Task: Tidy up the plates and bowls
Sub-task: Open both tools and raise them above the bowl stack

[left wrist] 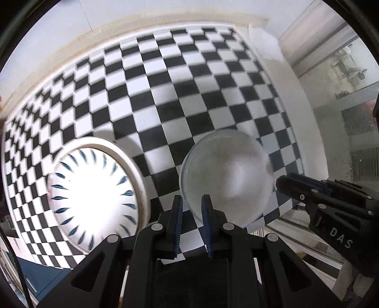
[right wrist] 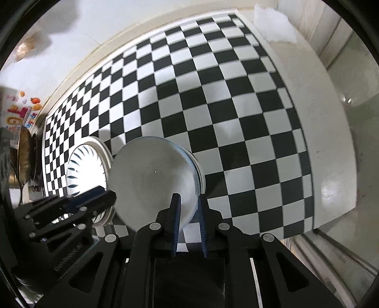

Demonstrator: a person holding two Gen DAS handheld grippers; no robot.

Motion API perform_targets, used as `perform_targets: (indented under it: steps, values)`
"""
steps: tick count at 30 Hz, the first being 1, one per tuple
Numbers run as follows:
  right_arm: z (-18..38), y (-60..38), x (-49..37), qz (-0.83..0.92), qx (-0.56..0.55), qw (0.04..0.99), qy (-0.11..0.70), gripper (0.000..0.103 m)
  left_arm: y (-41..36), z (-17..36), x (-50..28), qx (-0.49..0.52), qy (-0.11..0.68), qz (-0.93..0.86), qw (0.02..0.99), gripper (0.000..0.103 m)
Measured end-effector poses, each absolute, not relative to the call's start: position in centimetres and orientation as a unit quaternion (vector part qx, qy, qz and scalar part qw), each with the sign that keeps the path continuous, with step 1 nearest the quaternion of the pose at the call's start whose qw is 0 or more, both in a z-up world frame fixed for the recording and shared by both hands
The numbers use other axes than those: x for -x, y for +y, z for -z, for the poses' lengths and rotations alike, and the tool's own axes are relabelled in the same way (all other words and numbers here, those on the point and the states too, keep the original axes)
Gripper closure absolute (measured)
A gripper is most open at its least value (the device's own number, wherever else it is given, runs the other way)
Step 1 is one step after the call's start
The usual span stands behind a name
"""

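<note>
Here I count two dishes: one blue-dashed white ceramic plate (left wrist: pixel 93 196) on the checkered tablecloth (left wrist: pixel 165 94), and one plain pale round bowl (left wrist: pixel 227 175) that my left gripper (left wrist: pixel 192 222) and right gripper (right wrist: pixel 188 222) both pinch by the rim, jaws narrow.

Pale bowl (right wrist: pixel 154 180) gripped at its rim by both grippers' fingers (right wrist: pixel 176 213), patterned plate (right wrist: pixel 85 165) behind, checkered tabletop (right wrist: pixel 236 106)

We look down on a tabletop spread with a black-and-white checkered cloth (left wrist: pixel 180 94), its far edge meeting a pale wall (left wrist: pixel 142 11) along a cream trim (right wrist: pixel 78 68). To the right the bare white table edge (right wrist: pixel 327 132) curves away — beyond it, a glossy light floor (right wrist: pixel 355 180) catches a bright reflection. A glass door or window (left wrist: pixel 341 71) stands at the far right, blurred.
</note>
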State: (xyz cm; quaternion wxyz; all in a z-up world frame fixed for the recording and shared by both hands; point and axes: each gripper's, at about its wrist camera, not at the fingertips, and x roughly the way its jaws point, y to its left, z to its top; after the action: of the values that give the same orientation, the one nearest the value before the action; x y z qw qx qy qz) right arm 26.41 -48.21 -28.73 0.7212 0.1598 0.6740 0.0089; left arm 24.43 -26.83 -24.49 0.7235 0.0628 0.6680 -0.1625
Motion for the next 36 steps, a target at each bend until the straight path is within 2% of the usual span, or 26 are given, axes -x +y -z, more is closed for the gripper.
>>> perform_targets:
  steps: [3,5,7,9,11,12,13,17,23,36]
  values:
    - [26.4,-47.6,-24.9,-0.013,-0.152,0.738,0.657,0.081,-25.9,21.9,-23.1,-0.057,0.647,0.164,0.742,0.087]
    - [24.8,-47.1,-23.7,-0.016,-0.15,0.748,0.646,0.055,-25.2,20.2,-22.1,-0.055,0.629,0.163,0.758,0.079]
    - [22.9,-46.6,-22.4,-0.019,-0.145,0.764,0.629,0.039,-24.6,18.8,-21.3,-0.059,0.612,0.166,0.771,0.079]
    - [21.3,-46.0,-21.2,-0.016,-0.136,0.776,0.616,0.031,-23.9,17.3,-20.4,-0.056,0.598,0.167,0.782,0.068]
    - [19.5,-45.5,-20.0,-0.014,-0.127,0.787,0.603,0.024,-23.4,16.3,-19.8,-0.051,0.587,0.169,0.79,0.051]
    - [18.8,-45.2,-19.5,-0.012,-0.123,0.792,0.598,0.023,-23.1,15.5,-19.5,-0.05,0.58,0.17,0.795,0.044]
    - [17.9,-45.0,-18.9,-0.01,-0.118,0.798,0.592,0.021,-22.9,15.1,-19.3,-0.046,0.575,0.172,0.798,0.031]
    - [14.9,-44.2,-17.1,-0.008,-0.106,0.817,0.567,0.018,-21.9,12.8,-18.1,-0.043,0.548,0.164,0.819,0.019]
    - [11.0,-43.4,-14.6,0.004,-0.09,0.841,0.533,0.017,-20.6,10.1,-16.0,-0.039,0.516,0.155,0.841,0.018]
    - [6.3,-42.0,-11.2,0.004,-0.089,0.864,0.496,0.016,-19.3,5.8,-12.9,-0.054,0.471,0.147,0.868,0.018]
